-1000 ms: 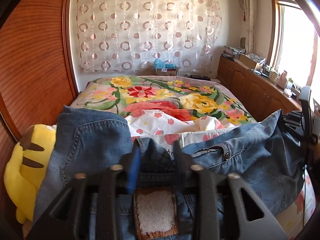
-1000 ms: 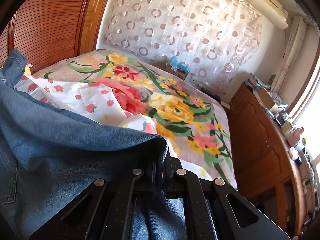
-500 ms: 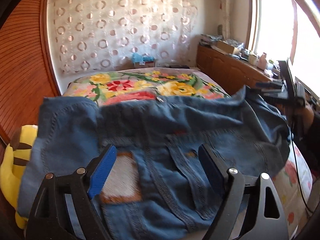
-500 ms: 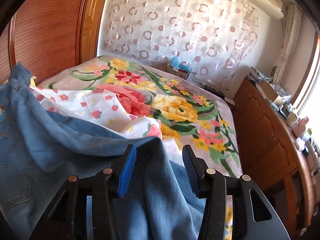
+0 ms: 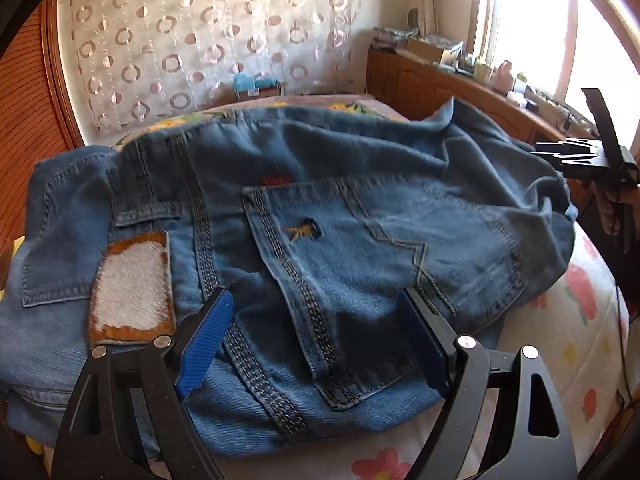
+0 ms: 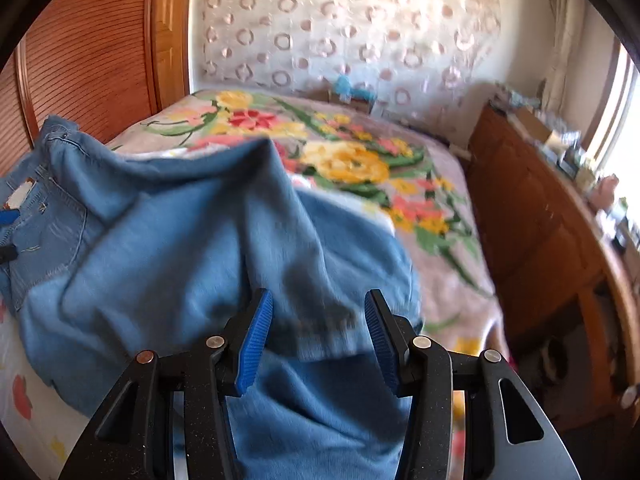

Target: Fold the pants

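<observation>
The blue jeans (image 5: pixel 320 208) lie in a folded heap on the bed, back pockets and a fuzzy white waist patch (image 5: pixel 132 284) facing up. My left gripper (image 5: pixel 314 300) hovers open just above the right back pocket, its pads clear of the denim. In the right wrist view the jeans (image 6: pixel 180 240) bulge up in a loose fold. My right gripper (image 6: pixel 318 300) stands open over a leg hem, with cloth lying between and under the fingers but not pinched. The right gripper (image 5: pixel 592 156) also shows at the far right of the left wrist view.
The bed carries a floral bedspread (image 6: pixel 348 160) and a white flowered sheet (image 5: pixel 560 340) under the jeans. A wooden cabinet (image 6: pixel 540 240) with clutter on top runs along the right side. Slatted wood panelling (image 6: pixel 80 60) stands at the left, and a patterned curtain (image 5: pixel 200 40) hangs behind.
Both grippers were shut on the jeans a second ago; both have opened and let go. The lifted denim has dropped into a fold on the bed, and both grippers have drawn back.
</observation>
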Motion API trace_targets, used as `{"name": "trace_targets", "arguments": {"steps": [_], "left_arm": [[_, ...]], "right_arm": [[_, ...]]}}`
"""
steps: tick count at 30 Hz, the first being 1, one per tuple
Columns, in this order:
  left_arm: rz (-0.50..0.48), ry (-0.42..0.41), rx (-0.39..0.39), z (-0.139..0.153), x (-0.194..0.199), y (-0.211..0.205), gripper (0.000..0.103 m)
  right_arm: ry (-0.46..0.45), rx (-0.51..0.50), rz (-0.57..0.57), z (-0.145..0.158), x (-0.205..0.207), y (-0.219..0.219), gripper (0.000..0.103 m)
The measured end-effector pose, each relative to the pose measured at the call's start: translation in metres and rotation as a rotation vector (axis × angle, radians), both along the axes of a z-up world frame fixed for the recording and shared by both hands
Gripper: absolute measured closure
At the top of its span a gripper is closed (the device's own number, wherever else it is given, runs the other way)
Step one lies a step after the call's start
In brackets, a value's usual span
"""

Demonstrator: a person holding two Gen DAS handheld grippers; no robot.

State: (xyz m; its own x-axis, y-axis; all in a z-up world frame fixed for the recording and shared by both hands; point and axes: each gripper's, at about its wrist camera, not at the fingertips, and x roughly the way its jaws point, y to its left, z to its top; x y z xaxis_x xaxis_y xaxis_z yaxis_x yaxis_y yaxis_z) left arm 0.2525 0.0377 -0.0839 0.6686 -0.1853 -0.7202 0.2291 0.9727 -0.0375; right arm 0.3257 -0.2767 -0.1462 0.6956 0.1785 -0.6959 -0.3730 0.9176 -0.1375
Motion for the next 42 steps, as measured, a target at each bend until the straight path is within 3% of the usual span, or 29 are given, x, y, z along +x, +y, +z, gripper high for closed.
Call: {"name": "trace_targets", "arguments": {"steps": [8, 10, 11, 14, 24, 28, 35, 37, 39, 42], "left_arm": [[0.005, 0.016, -0.009, -0.004, 0.005, 0.001, 0.018], [0.007, 0.012, -0.009, -0.004, 0.003, 0.000, 0.018], [0.005, 0.012, -0.008, -0.003, 0.002, 0.000, 0.018], [0.002, 0.013, -0.015, -0.003, 0.002, 0.000, 0.018], [-0.002, 0.016, -0.031, 0.000, 0.001, 0.004, 0.018], [-0.004, 0.014, -0.035, 0.002, -0.003, 0.004, 0.019], [-0.012, -0.014, -0.045, 0.013, -0.022, 0.008, 0.019], [-0.013, -0.024, -0.048, 0.016, -0.030, 0.010, 0.019], [-0.013, -0.031, -0.050, 0.019, -0.034, 0.010, 0.019], [-0.005, -0.041, -0.058, 0.021, -0.043, 0.013, 0.019]], "right_arm": [[0.033, 0.021, 0.004, -0.008, 0.014, -0.011, 0.053], [0.053, 0.011, 0.009, -0.008, 0.023, -0.006, 0.071], [0.071, 0.014, 0.021, -0.009, 0.026, -0.005, 0.092], [0.041, 0.018, 0.033, 0.003, 0.026, 0.000, 0.098], [-0.119, -0.033, -0.079, 0.050, 0.052, -0.025, 0.098], [-0.136, -0.040, -0.151, 0.058, 0.073, -0.034, 0.098], [-0.093, -0.071, -0.238, 0.045, 0.093, -0.021, 0.098], [-0.088, -0.043, -0.260, 0.050, 0.092, -0.010, 0.090], [-0.098, 0.015, -0.276, 0.059, 0.086, -0.009, 0.064], [-0.110, 0.035, -0.272, 0.065, 0.067, -0.010, 0.062]]}}
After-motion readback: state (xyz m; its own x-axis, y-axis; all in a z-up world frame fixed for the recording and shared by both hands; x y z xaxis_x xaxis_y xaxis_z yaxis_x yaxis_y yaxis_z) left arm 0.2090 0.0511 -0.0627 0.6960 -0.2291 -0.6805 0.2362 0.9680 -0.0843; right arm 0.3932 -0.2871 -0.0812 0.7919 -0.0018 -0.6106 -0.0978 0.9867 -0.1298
